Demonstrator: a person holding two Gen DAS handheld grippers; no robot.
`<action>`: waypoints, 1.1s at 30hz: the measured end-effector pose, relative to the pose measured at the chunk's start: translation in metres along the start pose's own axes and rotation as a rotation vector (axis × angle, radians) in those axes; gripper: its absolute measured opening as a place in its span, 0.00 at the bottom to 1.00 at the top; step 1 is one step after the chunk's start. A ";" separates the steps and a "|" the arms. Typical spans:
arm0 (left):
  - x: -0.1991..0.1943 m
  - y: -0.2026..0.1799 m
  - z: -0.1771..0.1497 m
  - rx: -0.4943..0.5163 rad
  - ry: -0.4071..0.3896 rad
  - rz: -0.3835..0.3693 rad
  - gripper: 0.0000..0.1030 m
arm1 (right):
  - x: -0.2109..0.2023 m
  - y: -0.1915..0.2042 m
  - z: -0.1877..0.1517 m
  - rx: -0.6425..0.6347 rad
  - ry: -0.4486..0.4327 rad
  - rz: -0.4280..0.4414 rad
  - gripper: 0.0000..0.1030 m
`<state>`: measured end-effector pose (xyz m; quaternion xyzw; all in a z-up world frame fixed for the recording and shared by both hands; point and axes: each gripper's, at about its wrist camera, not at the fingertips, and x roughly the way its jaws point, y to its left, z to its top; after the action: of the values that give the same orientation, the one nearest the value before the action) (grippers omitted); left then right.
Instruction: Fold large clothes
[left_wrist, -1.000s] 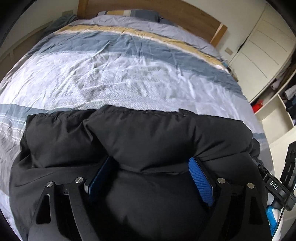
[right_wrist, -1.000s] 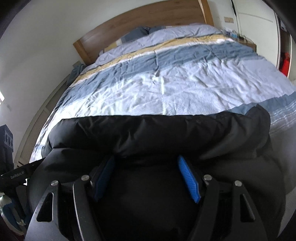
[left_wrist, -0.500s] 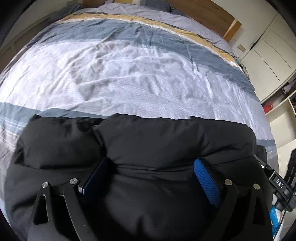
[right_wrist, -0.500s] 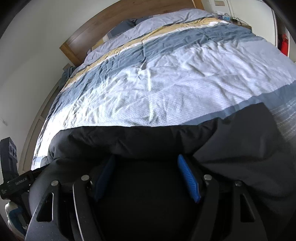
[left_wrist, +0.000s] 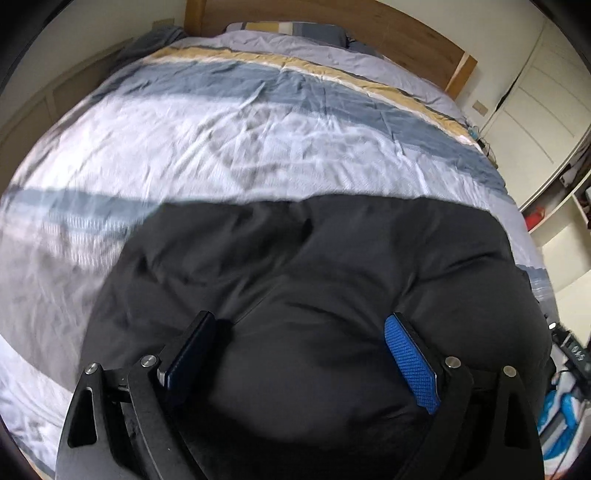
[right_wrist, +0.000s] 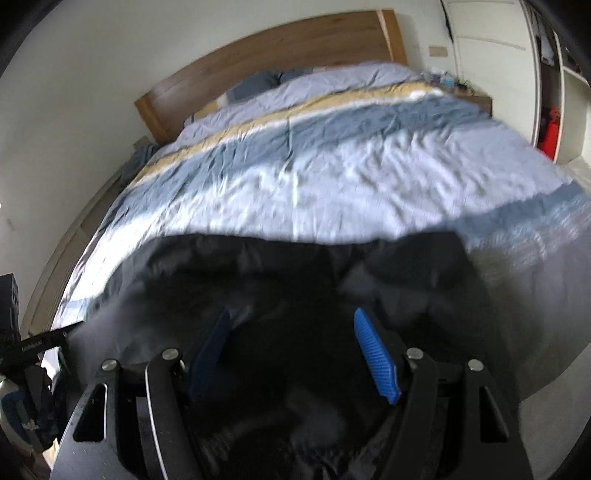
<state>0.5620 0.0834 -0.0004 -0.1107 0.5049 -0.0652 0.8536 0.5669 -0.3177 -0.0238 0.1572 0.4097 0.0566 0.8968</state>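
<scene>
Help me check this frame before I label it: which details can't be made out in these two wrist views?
- Black jacket, left wrist view: near part hidden behind the left gripper; its shape is unreadable.
- Jacket, right wrist view: motion blur and darkness; whether the right gripper pinches fabric is unclear.
- Bedspread: left side smeared by blur.
- Shelf contents: too small at the rim.
</scene>
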 end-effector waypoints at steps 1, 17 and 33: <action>0.001 0.010 -0.006 -0.020 -0.001 -0.008 0.89 | 0.004 -0.008 -0.009 0.015 0.016 0.012 0.67; -0.068 0.058 -0.056 -0.127 -0.158 -0.051 0.87 | -0.059 -0.048 -0.030 -0.002 -0.019 -0.080 0.67; -0.073 0.046 -0.125 -0.042 -0.221 0.123 0.87 | -0.065 -0.053 -0.099 -0.034 0.029 -0.119 0.67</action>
<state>0.4176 0.1291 -0.0083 -0.1037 0.4149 0.0106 0.9039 0.4477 -0.3594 -0.0556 0.1164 0.4303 0.0123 0.8951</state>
